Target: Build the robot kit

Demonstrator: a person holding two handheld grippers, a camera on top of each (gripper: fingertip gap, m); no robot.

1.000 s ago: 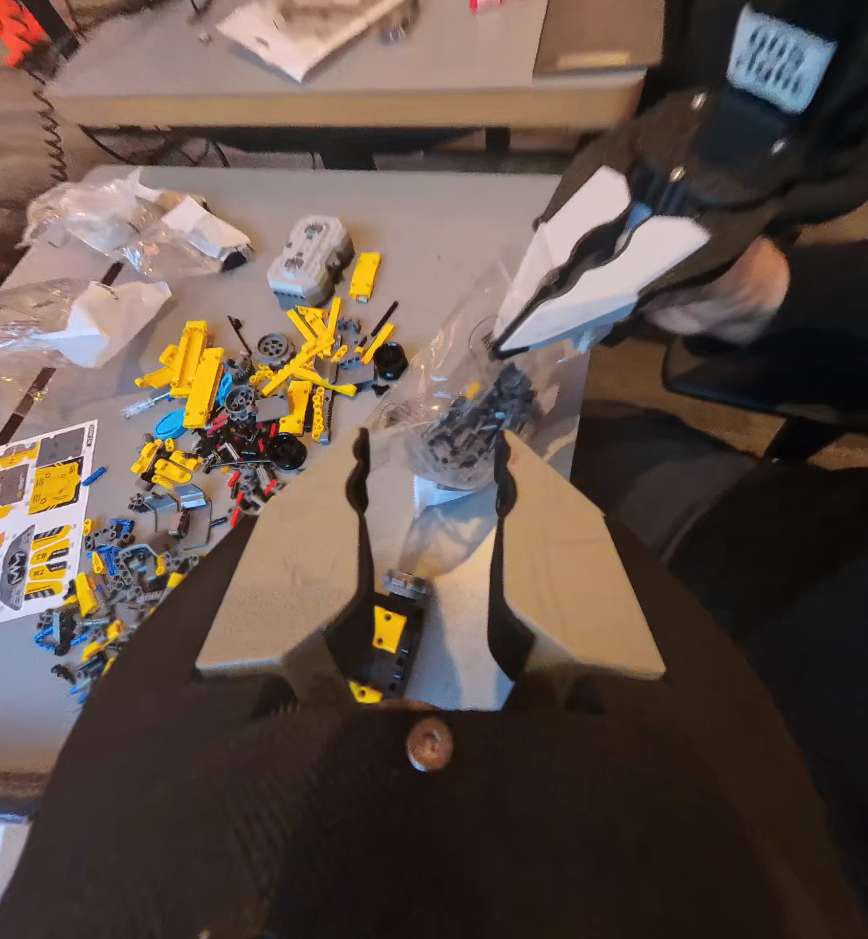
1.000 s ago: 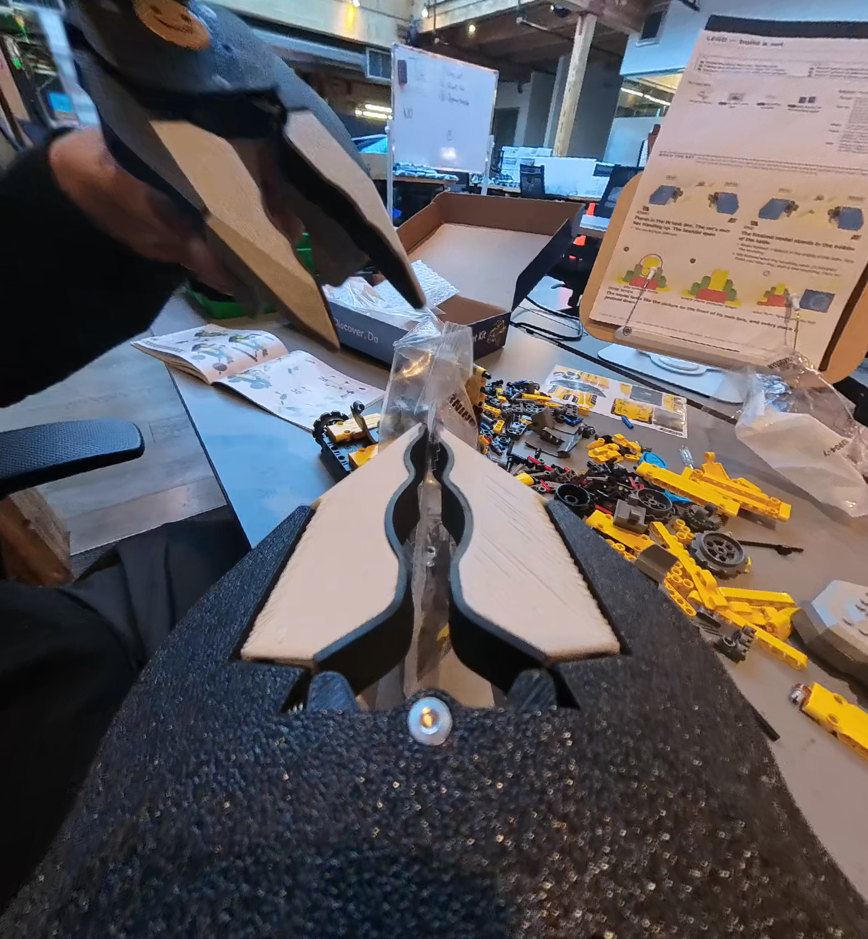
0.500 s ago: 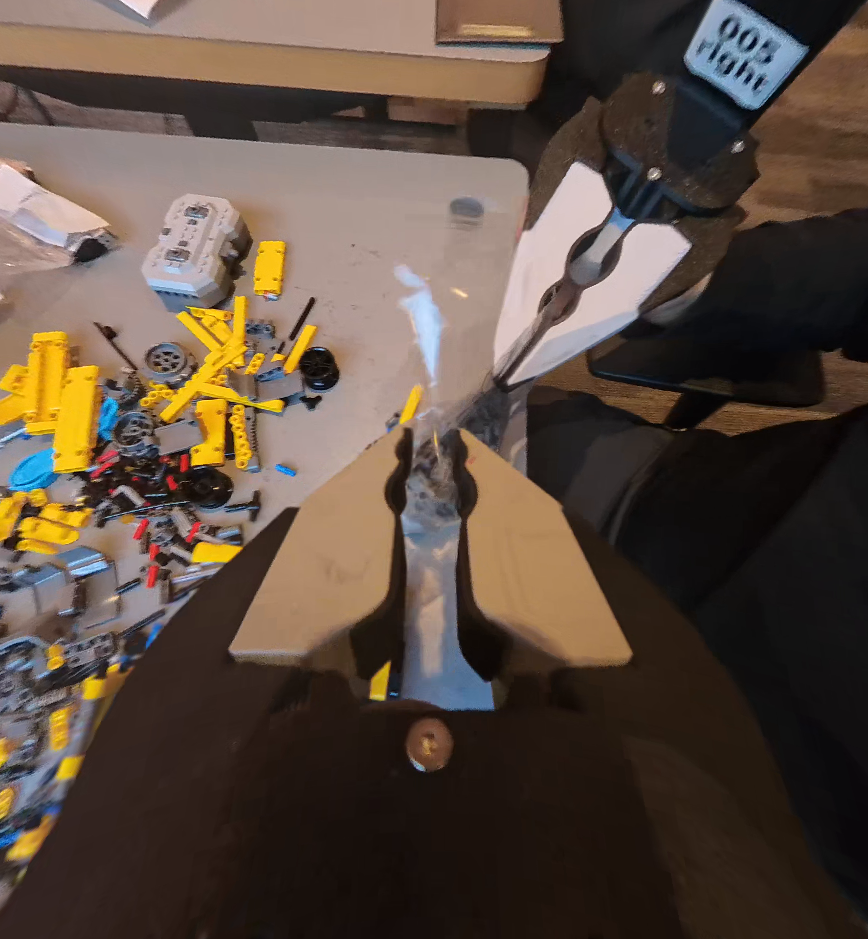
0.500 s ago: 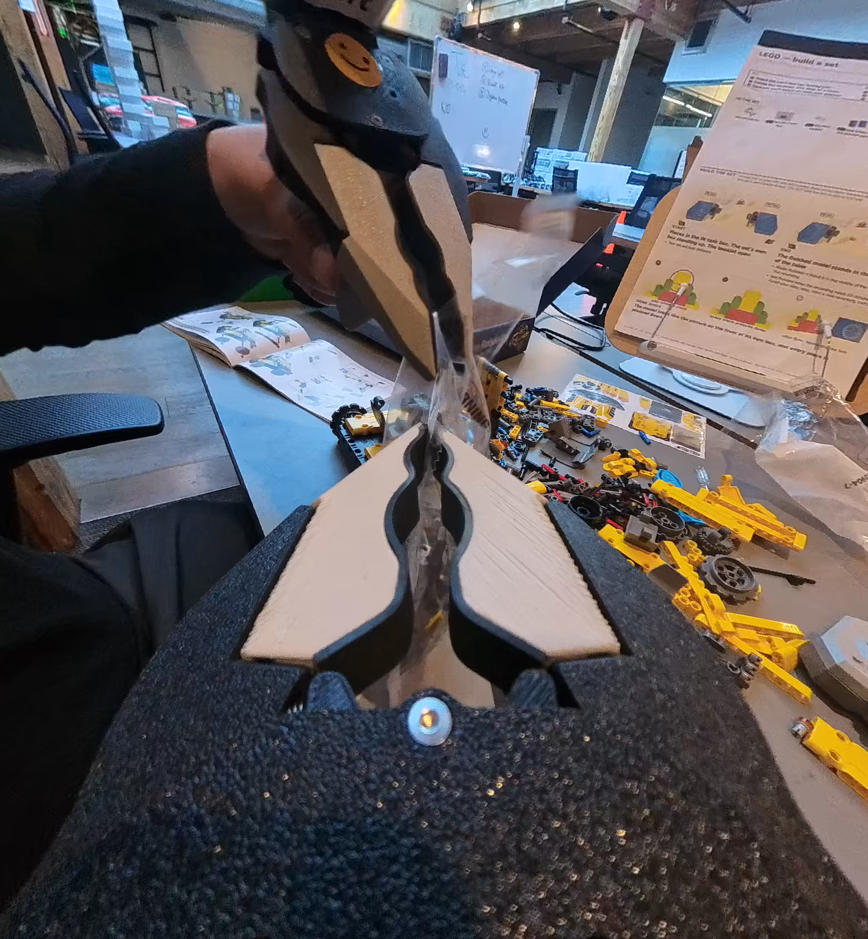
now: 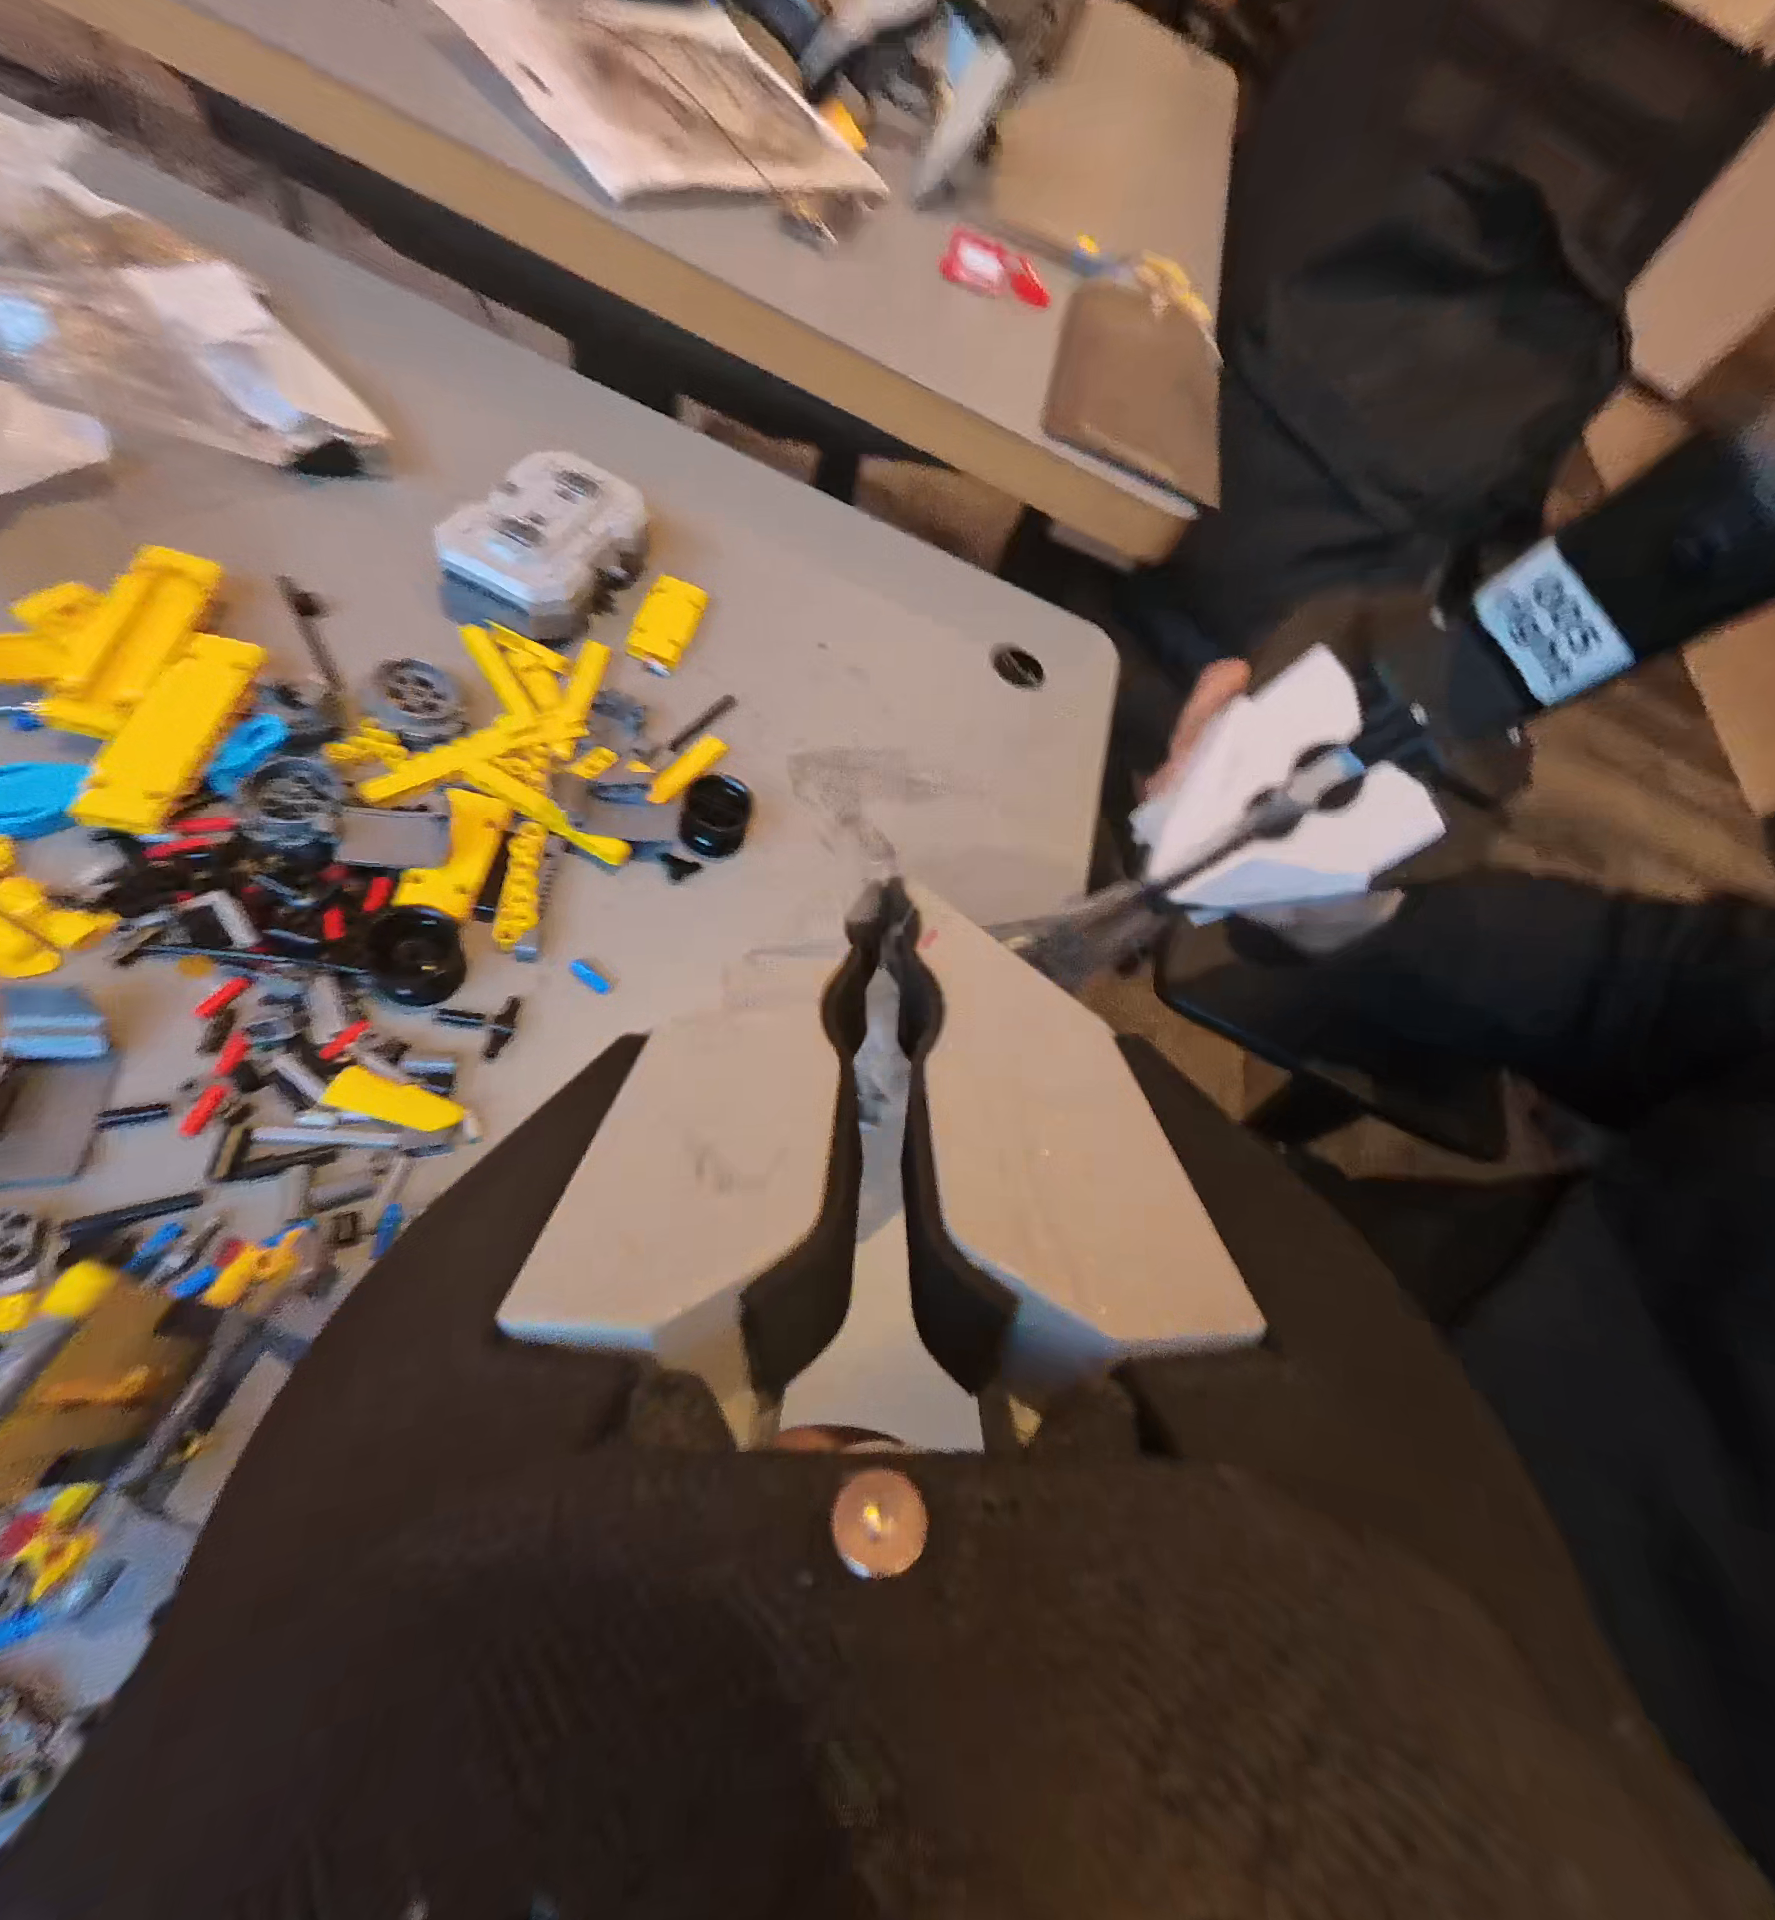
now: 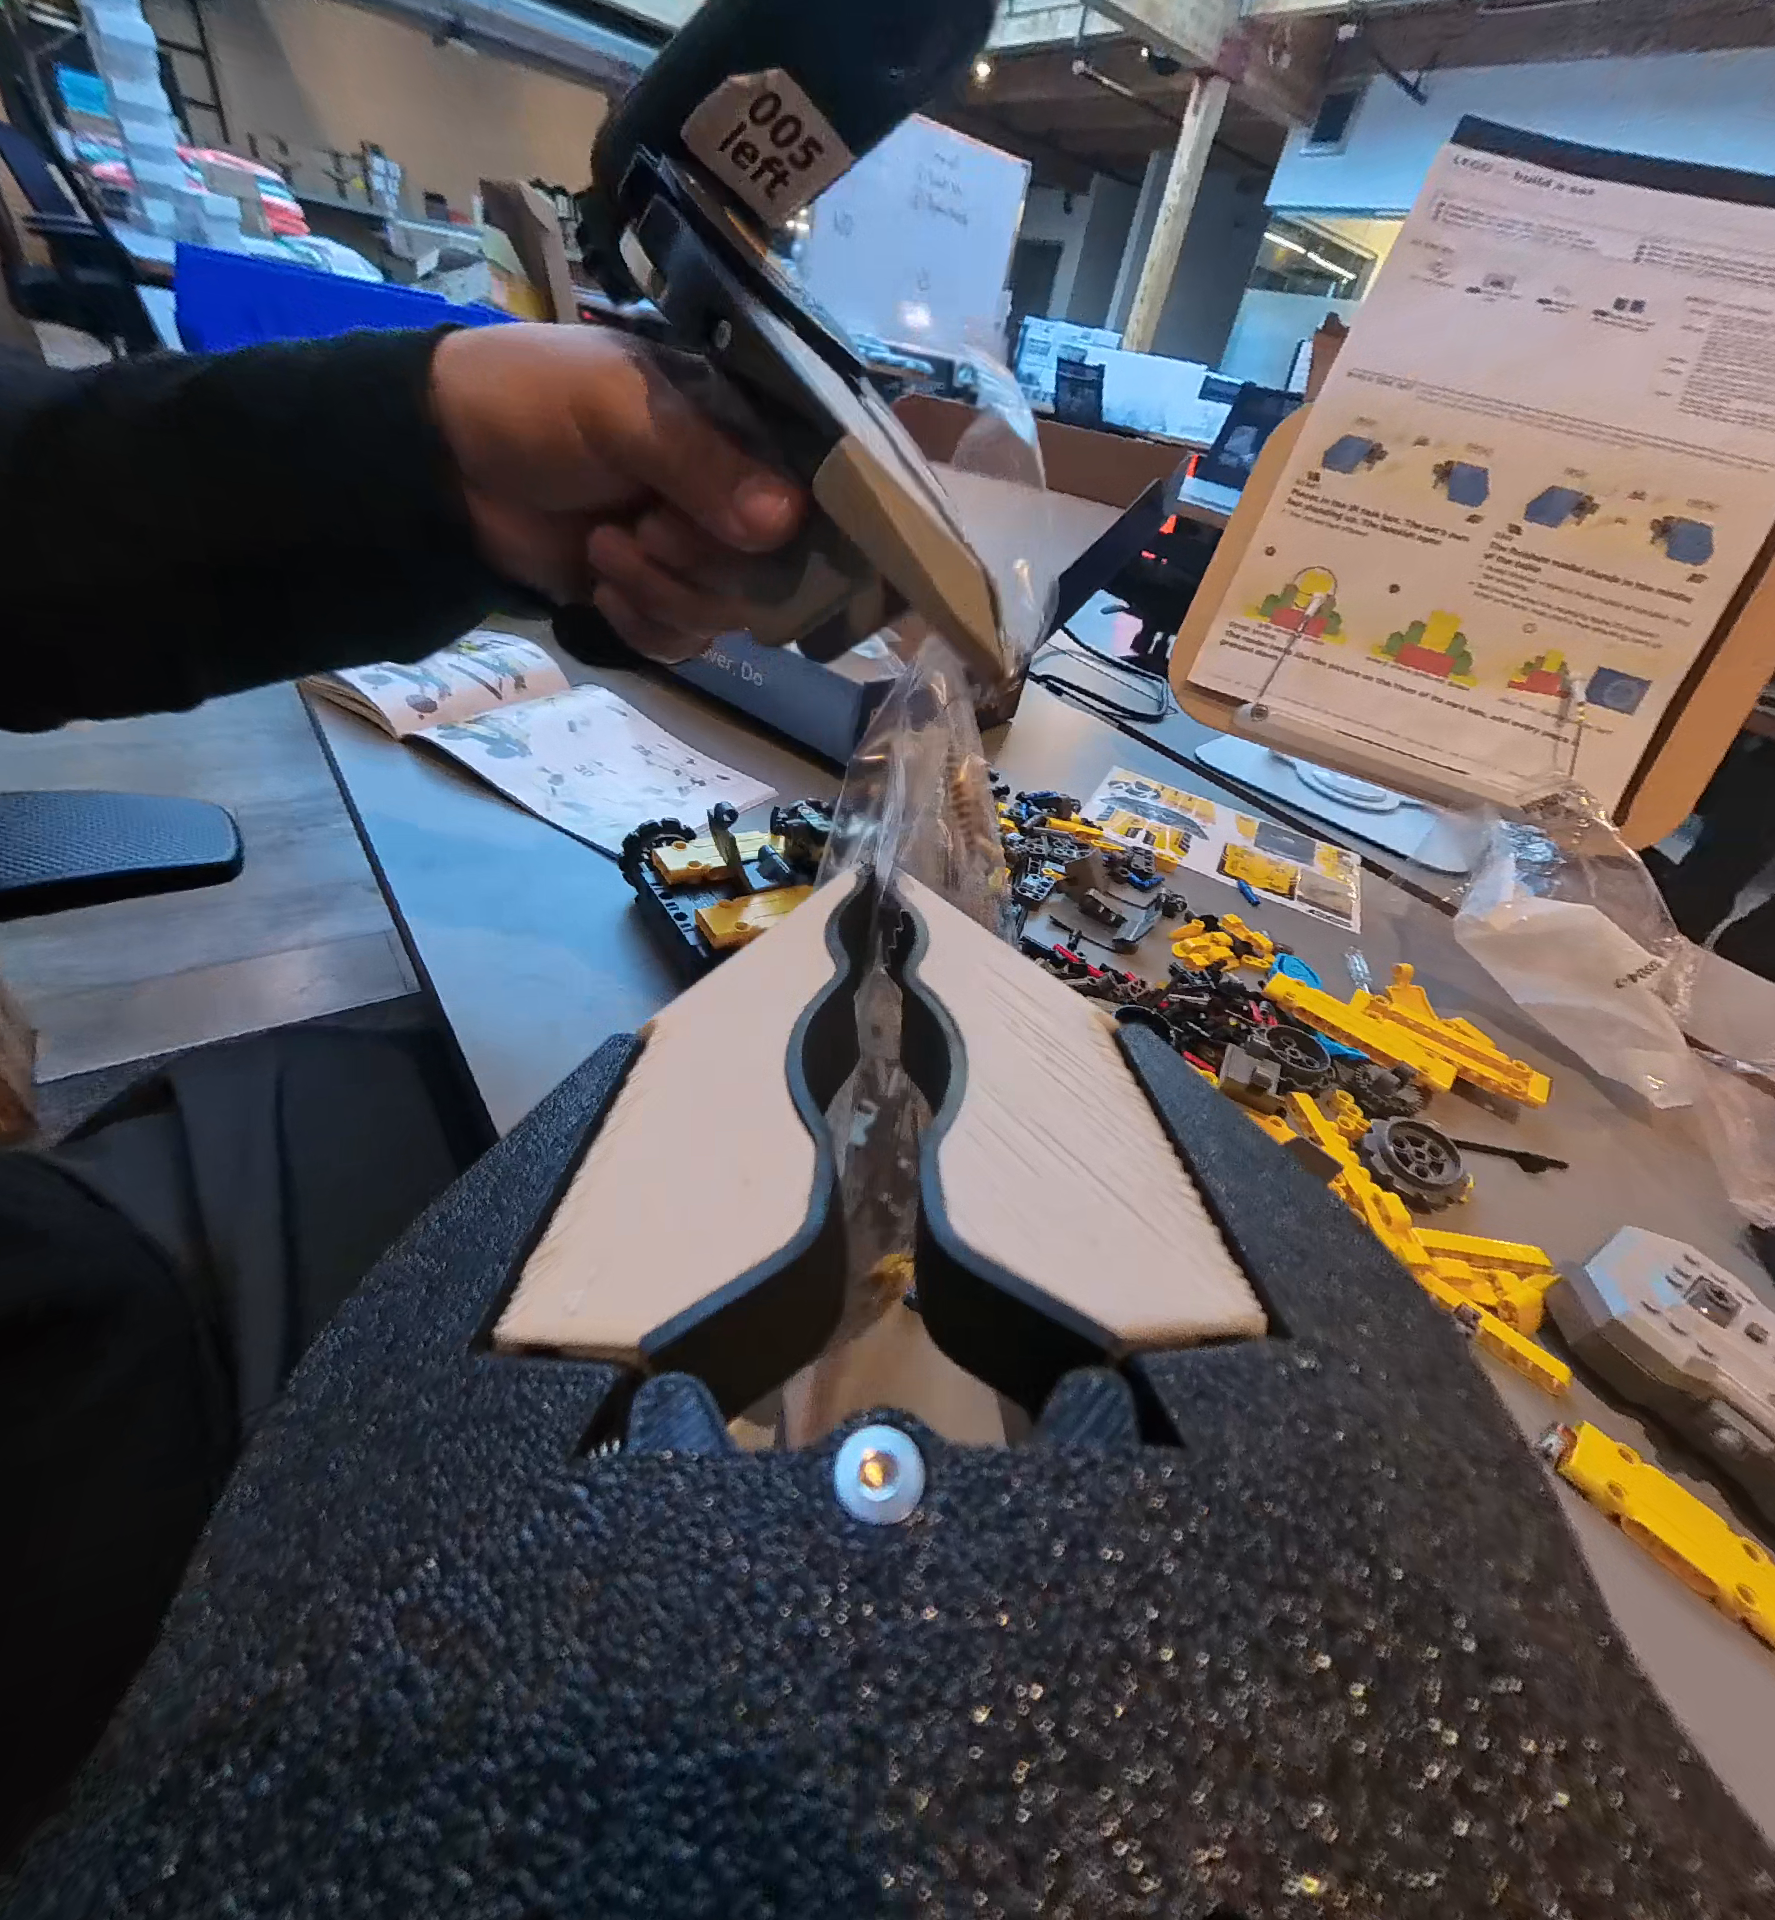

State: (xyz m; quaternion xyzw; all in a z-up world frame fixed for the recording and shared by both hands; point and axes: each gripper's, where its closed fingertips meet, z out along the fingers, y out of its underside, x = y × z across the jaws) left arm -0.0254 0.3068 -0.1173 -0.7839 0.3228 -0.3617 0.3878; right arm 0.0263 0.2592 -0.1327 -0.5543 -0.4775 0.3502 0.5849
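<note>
Both grippers hold one clear plastic bag of small dark building pieces over the table's near corner. My left gripper [image 5: 888,902] is shut on the bag, and a strip of film [image 5: 878,1060] runs down between its pads. The bag [image 5: 1075,925] stretches, blurred, to my right gripper [image 5: 1169,883], which is off the table's right edge. In the right wrist view my right gripper [image 6: 881,883] is shut on the bag's lower end [image 6: 924,790]. My left gripper [image 6: 997,665] pinches the bag's upper end above it.
A pile of yellow, black and grey building pieces [image 5: 426,769] and a grey battery box [image 5: 540,540] lie on the grey table [image 5: 966,675]. An open booklet [image 6: 540,727], a part-built model [image 6: 717,883], a sticker sheet [image 6: 1226,842], crumpled bags [image 6: 1569,935] and an instruction board [image 6: 1548,468] stand around. A chair armrest [image 6: 72,842] is at the left. Left tips to right tips: about 8 centimetres.
My left gripper's pads came together on the bag's upper end. The two grippers then drew apart, pulling the bag taut between them. The right gripper stayed shut on the bag.
</note>
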